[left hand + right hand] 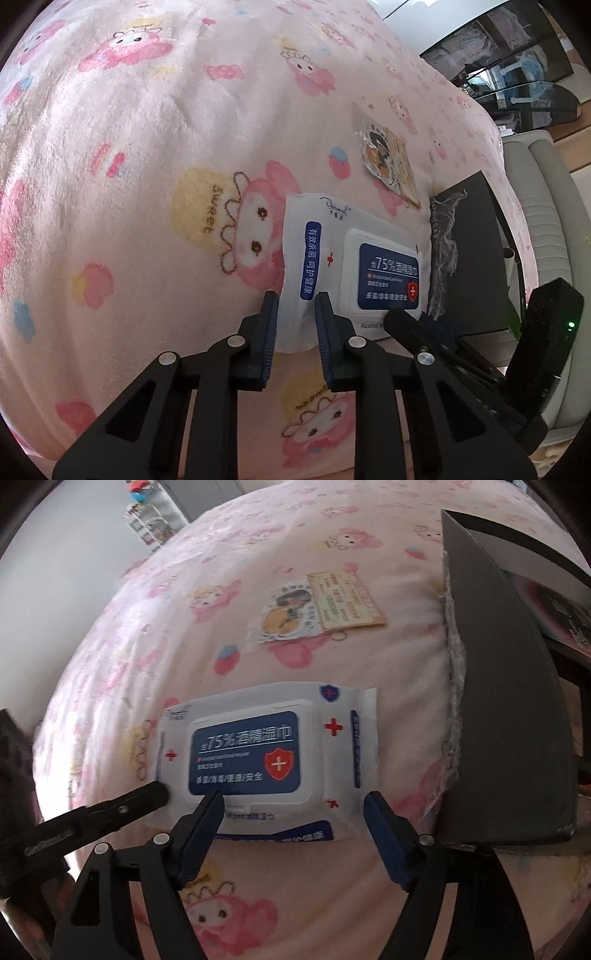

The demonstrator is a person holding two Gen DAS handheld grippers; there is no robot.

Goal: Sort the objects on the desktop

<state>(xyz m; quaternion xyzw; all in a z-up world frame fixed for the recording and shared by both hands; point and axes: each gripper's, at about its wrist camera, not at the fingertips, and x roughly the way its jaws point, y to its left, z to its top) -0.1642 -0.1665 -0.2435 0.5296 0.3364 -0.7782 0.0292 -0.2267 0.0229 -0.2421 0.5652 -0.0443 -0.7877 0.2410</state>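
Two claws work on one alcohol wipes pack point(269, 753), which lies flat on the pink cartoon-print blanket point(147, 147) covering the bench, just beside a dark box point(509, 709). Our left claw point(295, 314) is nearly together around the crimped end flap of the pack; the flap sits between the two blue pads, but we cannot tell whether they press on it yet. Our right claw point(293, 801) stands wide apart over the near long edge of the pack, one fingertip on the lid label, the other just off the pack's end nearer the box, gripping nothing.

To do this step well, we judge the left claw should pinch the flap firmly near its root, since thin film may slip or tear. The right claw should straddle the pack's body rather than the hinged lid, then both lift together so the soft pack does not sag. A small packaged badge on a card point(388, 166) lies farther off, well clear of both claws.
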